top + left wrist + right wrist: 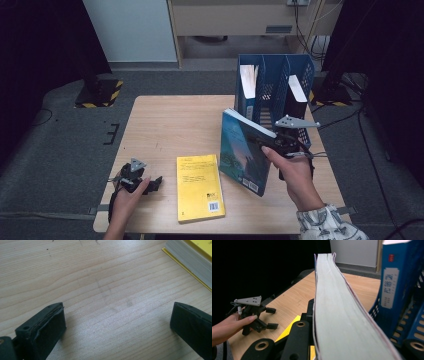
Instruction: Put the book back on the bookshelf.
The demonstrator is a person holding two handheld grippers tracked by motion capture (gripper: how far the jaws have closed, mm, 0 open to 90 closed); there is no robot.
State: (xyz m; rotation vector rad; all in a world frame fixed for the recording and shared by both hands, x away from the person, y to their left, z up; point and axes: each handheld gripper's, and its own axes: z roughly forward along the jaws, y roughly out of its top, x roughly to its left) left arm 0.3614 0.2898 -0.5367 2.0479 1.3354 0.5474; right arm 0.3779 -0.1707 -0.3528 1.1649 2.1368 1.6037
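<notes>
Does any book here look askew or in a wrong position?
The blue book leans tilted, clamped in the right gripper. The yellow book lies flat on the table, outside the blue rack.

Both black grippers, left gripper (pixel 156 183) and right gripper (pixel 252 136), carry grey triangular plates; the right sleeve (pixel 327 223) is white with a dark pattern.

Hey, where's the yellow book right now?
In the high view the yellow book lies flat near the table's front edge, between the open left gripper and the blue book that the right gripper holds upright.
</notes>
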